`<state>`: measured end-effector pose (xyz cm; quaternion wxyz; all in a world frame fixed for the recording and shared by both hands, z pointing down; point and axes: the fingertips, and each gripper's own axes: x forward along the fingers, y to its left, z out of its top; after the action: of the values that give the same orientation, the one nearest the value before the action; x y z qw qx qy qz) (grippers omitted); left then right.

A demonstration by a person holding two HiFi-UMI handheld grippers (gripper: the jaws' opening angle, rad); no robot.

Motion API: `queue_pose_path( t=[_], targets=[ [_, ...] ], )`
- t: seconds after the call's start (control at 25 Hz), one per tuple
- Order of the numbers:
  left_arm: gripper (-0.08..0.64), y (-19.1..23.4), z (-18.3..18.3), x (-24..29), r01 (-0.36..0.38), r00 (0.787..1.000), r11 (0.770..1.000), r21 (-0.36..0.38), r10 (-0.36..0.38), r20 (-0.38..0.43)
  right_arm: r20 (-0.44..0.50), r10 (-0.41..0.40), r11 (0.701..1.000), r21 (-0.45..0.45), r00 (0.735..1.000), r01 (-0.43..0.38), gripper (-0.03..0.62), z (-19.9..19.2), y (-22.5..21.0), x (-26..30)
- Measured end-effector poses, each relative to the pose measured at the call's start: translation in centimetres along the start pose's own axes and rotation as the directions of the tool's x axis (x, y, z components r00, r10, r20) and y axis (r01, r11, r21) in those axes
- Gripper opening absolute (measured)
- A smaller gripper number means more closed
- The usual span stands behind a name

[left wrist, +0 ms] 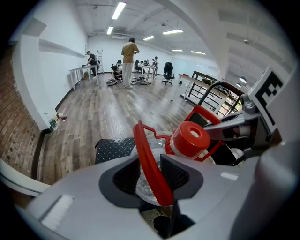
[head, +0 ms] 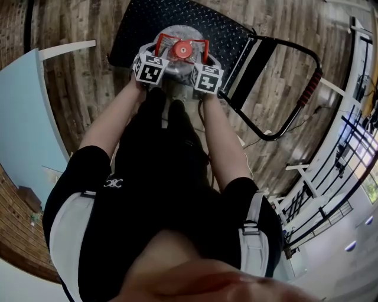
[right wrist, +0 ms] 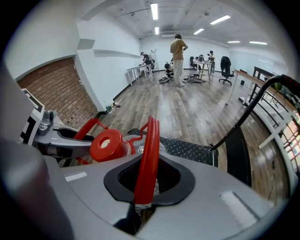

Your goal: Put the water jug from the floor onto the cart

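The clear water jug (head: 171, 34) with a red cap (head: 183, 50) is over the near end of the black cart deck (head: 195, 16); its base is hidden. My left gripper (head: 159, 48) stands open, with the jug's left red handle (left wrist: 149, 157) in the gap between its pads and the left pad clear of it. On the other side, my right gripper (head: 204, 54) is shut on the right red handle (right wrist: 147, 150). Both gripper views show the cap (left wrist: 190, 139) (right wrist: 107, 144) and the deck (left wrist: 112, 149) (right wrist: 187, 150) beneath.
The cart's push handle (head: 295, 112) folds out to the right. A light blue panel (head: 23, 118) stands at the left and metal railings (head: 348, 147) at the right. My dark legs (head: 165, 153) are right behind the jug. People (left wrist: 127, 56) work at tables far across the wooden floor.
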<state>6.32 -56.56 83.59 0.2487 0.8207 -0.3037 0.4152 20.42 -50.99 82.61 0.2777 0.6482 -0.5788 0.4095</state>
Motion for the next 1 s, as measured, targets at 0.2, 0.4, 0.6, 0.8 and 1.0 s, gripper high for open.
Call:
queue_pose_path(
  t=[0.2,0.4,0.6,0.8,1.0],
  targets=[
    [0.166,-0.6,-0.7,-0.5,0.009,1.0,1.0,0.001,-0.009,-0.022,-0.033,-0.025,0.999,0.045,0.999,0.026,0.083,-1.2,-1.2,-0.2],
    [0.195,-0.1,0.4,-2.2,-0.032,0.999,0.999,-0.029,0.033,0.027,0.025,-0.021,0.998,0.062,0.999,0.019,0.149,-0.3,-1.8,-1.7],
    [0.16,0.6,3.9,-7.2,-0.075,0.984,0.993,-0.087,0.088,0.156,0.167,-0.015,0.993,0.117,0.986,-0.005,0.135,2.0,-2.1,-6.6],
    [0.002,-0.7,3.3,-11.4,-0.113,0.982,0.985,-0.127,0.131,0.139,0.277,0.041,0.988,0.13,0.96,-0.08,0.015,3.6,0.4,-12.0],
    [0.002,-2.0,6.3,-15.5,-0.114,0.967,0.987,-0.111,0.136,0.214,0.408,0.128,0.985,0.051,0.904,-0.163,0.014,8.0,3.3,-17.5]
  ],
)
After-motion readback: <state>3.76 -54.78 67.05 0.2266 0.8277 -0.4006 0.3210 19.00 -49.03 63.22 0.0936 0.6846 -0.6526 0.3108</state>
